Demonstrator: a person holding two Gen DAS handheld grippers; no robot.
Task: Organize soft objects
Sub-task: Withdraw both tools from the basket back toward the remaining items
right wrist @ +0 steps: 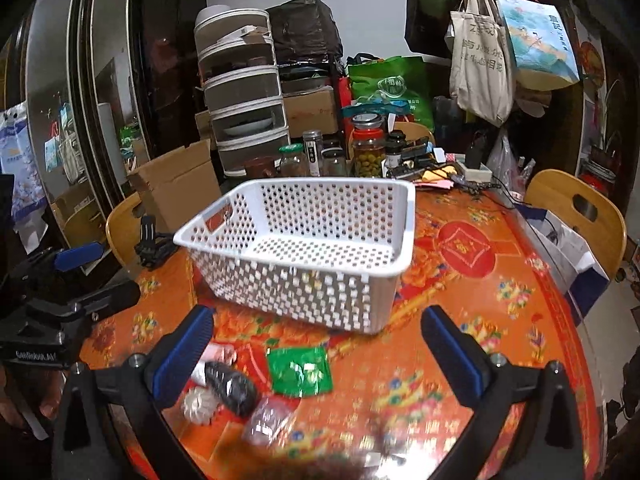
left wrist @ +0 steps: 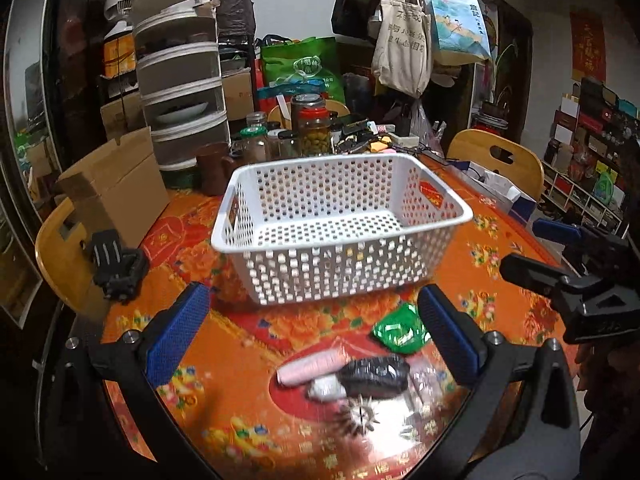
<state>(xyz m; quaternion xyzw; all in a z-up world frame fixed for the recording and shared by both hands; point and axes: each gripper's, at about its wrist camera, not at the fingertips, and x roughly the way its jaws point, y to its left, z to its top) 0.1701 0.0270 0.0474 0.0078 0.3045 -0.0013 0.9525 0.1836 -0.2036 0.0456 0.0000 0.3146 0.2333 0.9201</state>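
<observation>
A white perforated basket (left wrist: 340,228) stands on the tabletop (left wrist: 224,344), which carries an orange-red floral cloth; nothing is seen inside the basket. The soft objects lie in a loose cluster on the near side of the basket: a green foil packet (left wrist: 400,330), a pink roll (left wrist: 310,368), a black wrapped bundle (left wrist: 376,376) touching the pink roll, a small white ruffled piece (left wrist: 328,390) just beside both, and a pale translucent pouch (right wrist: 266,420), all somewhat blurred. The left tongs (left wrist: 312,342) are spread wide and grip nothing, hovering above the cluster with the pink roll and the bundle between their blue pads (left wrist: 176,332). The right tongs (right wrist: 316,360) are likewise spread wide and empty, the green packet lying between the fingers in the right wrist view; the left pad partly hides the pink roll there. Each device shows at the edge of the other's view. Behind the basket, jars (left wrist: 314,128), one filled with green olives, crowd the far side of the tabletop beside a dark mug (left wrist: 214,170) and a tiered food cover (left wrist: 180,76). A cardboard box (left wrist: 116,188) rests on the left, near a black clamp-like mount (left wrist: 118,264). Wooden chairs (left wrist: 500,164) flank the tabletop, and tote bags (left wrist: 404,48) hang from the wall behind.
</observation>
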